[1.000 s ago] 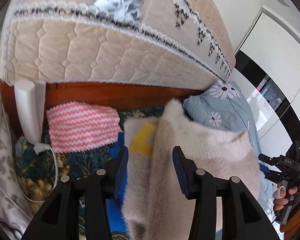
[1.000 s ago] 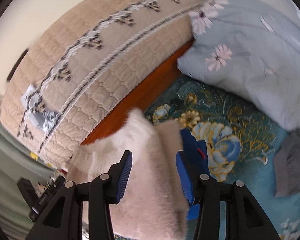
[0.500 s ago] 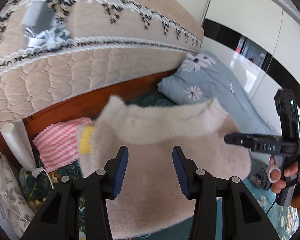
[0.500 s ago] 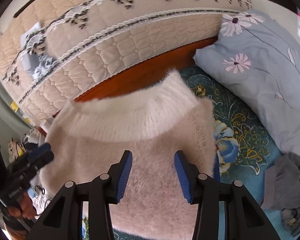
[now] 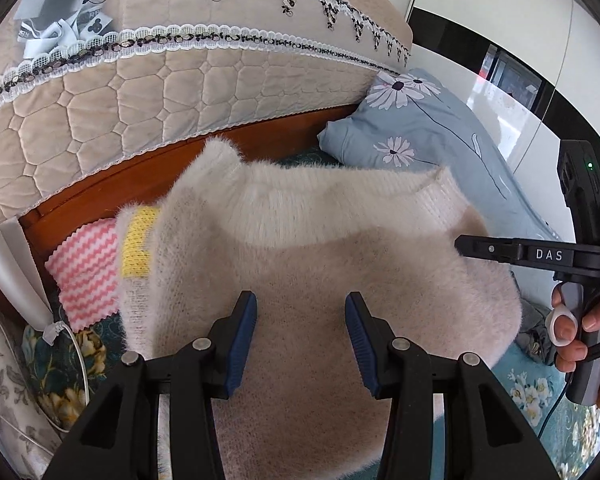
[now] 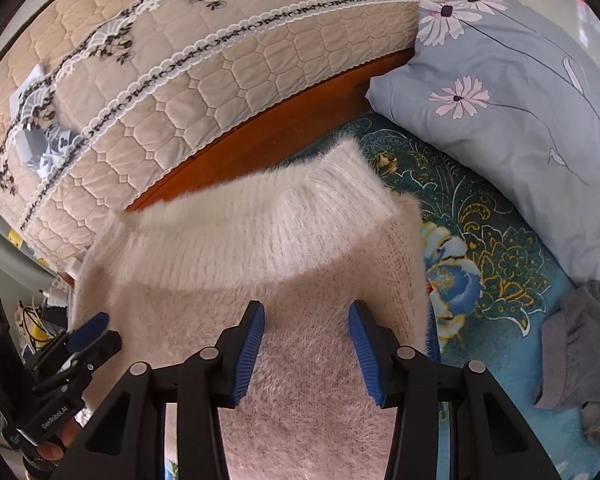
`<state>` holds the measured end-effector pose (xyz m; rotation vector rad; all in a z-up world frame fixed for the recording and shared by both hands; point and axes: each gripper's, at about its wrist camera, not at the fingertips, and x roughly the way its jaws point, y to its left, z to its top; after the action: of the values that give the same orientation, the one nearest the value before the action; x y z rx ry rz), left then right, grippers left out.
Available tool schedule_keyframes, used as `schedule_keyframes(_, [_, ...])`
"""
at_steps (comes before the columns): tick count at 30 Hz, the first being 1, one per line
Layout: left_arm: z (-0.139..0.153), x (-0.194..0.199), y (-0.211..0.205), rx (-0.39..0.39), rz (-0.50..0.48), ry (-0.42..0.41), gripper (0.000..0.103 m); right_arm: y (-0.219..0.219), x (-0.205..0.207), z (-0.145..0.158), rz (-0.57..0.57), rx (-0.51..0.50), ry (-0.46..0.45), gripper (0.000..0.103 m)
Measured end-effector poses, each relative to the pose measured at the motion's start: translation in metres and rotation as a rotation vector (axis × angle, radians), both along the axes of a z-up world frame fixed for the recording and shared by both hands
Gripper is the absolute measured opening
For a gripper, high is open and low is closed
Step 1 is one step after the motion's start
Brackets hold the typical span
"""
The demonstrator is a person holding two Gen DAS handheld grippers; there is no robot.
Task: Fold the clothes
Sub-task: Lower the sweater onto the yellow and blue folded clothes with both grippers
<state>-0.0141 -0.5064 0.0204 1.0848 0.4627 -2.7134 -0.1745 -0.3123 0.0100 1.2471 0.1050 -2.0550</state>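
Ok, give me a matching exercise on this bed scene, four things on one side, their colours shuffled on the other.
Things:
1. sweater
2. pillow
3. zigzag cloth
4. crumpled garment

Colours:
A. grey
B. pink and white
C. cream
D. light blue with daisies

Pairs: 1-C, 2-D, 3-B, 4-A

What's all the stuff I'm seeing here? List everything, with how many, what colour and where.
sweater: one, fluffy cream with a yellow patch, middle, under both grippers
quilted cover: one, beige with lace trim, behind
pillow: one, pale blue with daisies, right
bedspread: one, teal floral, under everything
zigzag cloth: one, pink and white, left of sweater
grey garment: one, crumpled, far right
left gripper: black, blue pads, open
right gripper: black, blue pads, open
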Motion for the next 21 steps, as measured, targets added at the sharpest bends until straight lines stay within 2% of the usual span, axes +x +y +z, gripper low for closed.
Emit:
schedule_keyframes(4, [-0.004,-0.003,0.001,-0.006,-0.003,0.0,0.047,0.001,-0.004,-0.004,-0.015,-0.011,-0.016,0.049])
schedule_keyframes(10, [-0.003,-0.001,0.003,-0.011,0.004,-0.001,0.047,-0.003,0.005,0.0,-0.015,0.018,0.03,0.049])
schedule_keyframes(14, [0.003,0.002,0.007,-0.035,0.032,0.001,0.047,0.004,0.019,0.014,-0.046,-0.039,0.071,0.049])
schedule_keyframes(21, [0.027,0.021,0.018,-0.09,0.073,0.054,0.047,0.031,0.056,0.034,-0.065,-0.137,0.096,0.049])
